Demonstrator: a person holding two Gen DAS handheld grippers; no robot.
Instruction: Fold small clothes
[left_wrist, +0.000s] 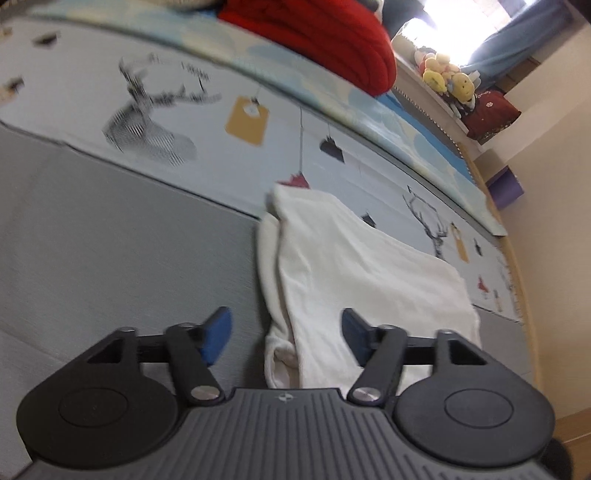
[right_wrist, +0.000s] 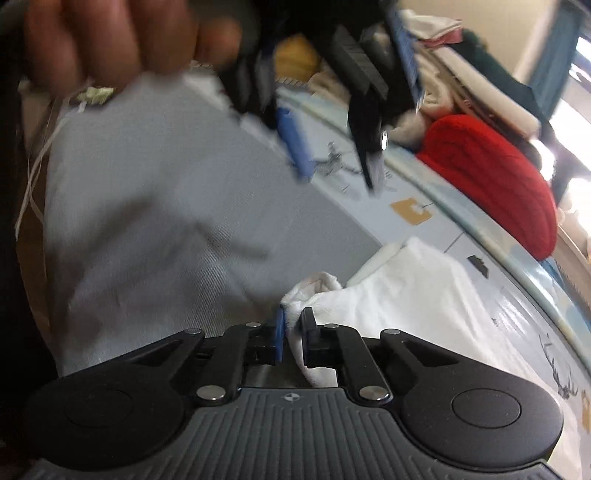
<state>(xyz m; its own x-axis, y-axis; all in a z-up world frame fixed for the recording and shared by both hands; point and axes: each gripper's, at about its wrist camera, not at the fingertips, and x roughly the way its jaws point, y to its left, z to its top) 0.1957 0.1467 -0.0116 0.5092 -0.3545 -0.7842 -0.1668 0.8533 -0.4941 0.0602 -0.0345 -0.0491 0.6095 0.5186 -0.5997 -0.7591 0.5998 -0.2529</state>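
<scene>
Your right gripper (right_wrist: 291, 334) pinches a bunched corner of the white garment (right_wrist: 413, 295) between its blue pads, at 6 o'clock in the right wrist view. The garment lies partly folded on the grey bedsheet (right_wrist: 155, 192), running toward 3 o'clock. Your left gripper (left_wrist: 286, 334) hangs above the garment's (left_wrist: 343, 266) near edge with jaws spread wide and nothing between them; in the right wrist view it shows blurred at 12 o'clock, your hand (right_wrist: 110, 37) at 11. A red knit (left_wrist: 317, 37) sits at 1 o'clock on the deer-print sheet (left_wrist: 155, 110).
</scene>
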